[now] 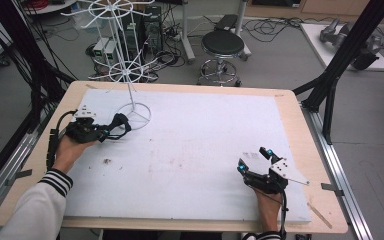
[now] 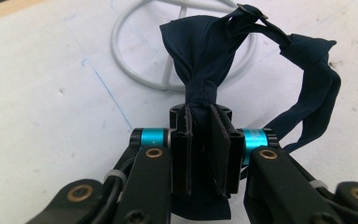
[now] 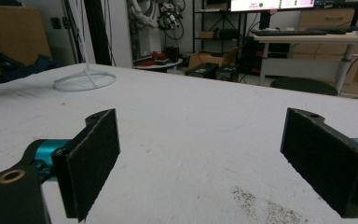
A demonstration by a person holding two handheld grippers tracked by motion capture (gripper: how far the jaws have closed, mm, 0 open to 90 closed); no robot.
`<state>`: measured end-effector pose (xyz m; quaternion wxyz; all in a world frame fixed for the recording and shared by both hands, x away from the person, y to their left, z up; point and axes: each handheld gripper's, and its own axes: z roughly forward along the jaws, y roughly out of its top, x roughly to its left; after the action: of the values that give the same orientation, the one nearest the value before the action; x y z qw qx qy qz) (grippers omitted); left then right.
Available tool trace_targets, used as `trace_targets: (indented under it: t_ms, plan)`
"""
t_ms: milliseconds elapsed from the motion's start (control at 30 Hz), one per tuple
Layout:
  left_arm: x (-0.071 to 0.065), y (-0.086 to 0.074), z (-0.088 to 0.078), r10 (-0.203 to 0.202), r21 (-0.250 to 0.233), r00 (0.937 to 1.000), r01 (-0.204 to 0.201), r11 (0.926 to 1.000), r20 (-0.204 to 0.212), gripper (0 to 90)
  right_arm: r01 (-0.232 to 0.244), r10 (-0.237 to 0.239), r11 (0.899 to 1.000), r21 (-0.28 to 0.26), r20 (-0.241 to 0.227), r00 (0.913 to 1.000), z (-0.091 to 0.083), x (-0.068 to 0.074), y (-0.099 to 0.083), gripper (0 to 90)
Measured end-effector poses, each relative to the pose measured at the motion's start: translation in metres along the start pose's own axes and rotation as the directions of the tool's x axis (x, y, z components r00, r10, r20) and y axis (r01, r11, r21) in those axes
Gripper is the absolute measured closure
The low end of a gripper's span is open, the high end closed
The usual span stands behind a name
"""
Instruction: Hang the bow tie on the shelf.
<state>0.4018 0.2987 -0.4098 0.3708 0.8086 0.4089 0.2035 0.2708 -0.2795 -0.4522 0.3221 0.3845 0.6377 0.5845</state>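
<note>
A dark navy bow tie [image 2: 200, 60] with its strap looping off to the right is pinched at its knot between the jaws of my left gripper [image 2: 200, 122], which is shut on it. In the high view that gripper [image 1: 111, 131] holds the bow tie [image 1: 121, 123] at the table's left, just beside the round base of a white wire display stand [image 1: 135, 116]. My right gripper [image 1: 254, 159] rests near the front right of the white board, jaws wide apart with nothing between them; its pads [image 3: 93, 158] frame bare board.
The white wire stand's ring base [image 2: 135, 70] lies right behind the bow tie, and its pole with spoked tiers [image 1: 117, 35] rises at the back left. The white foam board [image 1: 190, 150] covers the wooden table [image 1: 300, 125]. A stool [image 1: 222, 47] and cables lie beyond.
</note>
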Motion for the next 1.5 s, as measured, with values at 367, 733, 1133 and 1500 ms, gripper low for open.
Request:
trace_targets:
  t_ms: [367, 733, 1133, 1500]
  plan:
    - [-0.005, -0.002, -0.024, 0.001, -0.127, 0.9999, 0.0, 0.9919, 0.012, 78.7, 0.001, -0.001, 1.0, 0.0, 0.0, 1.0, 0.0, 0.0, 0.0, 10.8]
    - [-0.008, 0.0, -0.048, -0.004, -0.212, 0.9999, 0.006, 0.9772, 0.01, 78.6, 0.005, -0.005, 1.0, 0.003, 0.002, 1.0, 0.0, 0.001, 0.0, 10.8]
    - [-0.006, 0.003, -0.075, -0.013, -0.297, 0.9999, 0.012, 0.9547, -0.004, 78.6, 0.007, -0.008, 1.0, 0.005, 0.005, 1.0, 0.0, 0.001, 0.0, 10.8]
    - [-0.006, 0.011, -0.094, -0.02, -0.381, 0.9994, 0.008, 0.9244, -0.028, 78.6, 0.012, -0.012, 1.0, 0.004, 0.006, 0.9999, 0.0, 0.001, 0.0, 10.8]
